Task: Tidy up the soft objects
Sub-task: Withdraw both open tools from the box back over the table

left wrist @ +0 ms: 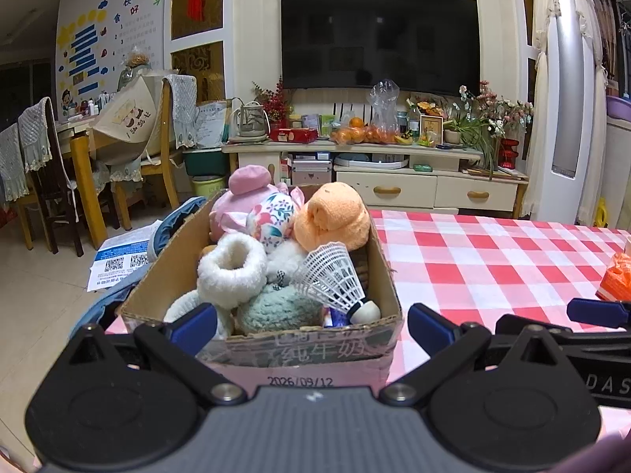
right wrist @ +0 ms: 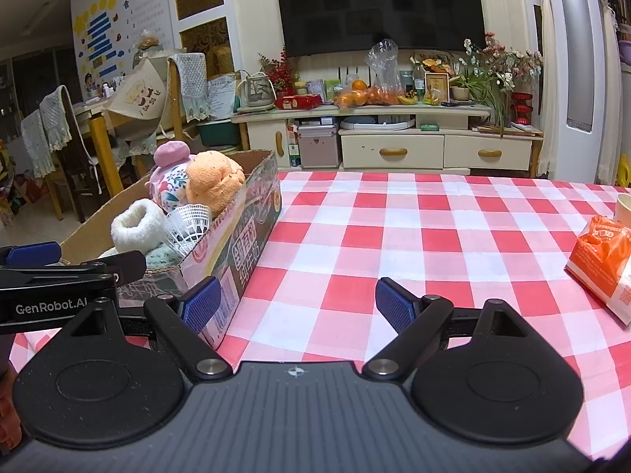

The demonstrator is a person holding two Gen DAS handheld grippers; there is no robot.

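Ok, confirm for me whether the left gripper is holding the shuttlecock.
No. The left gripper is open and empty, while the shuttlecock lies inside the cardboard box.

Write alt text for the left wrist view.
The open left gripper faces a cardboard box packed with soft toys and a white shuttlecock on a red-checked tablecloth. The right gripper shows at the right edge.
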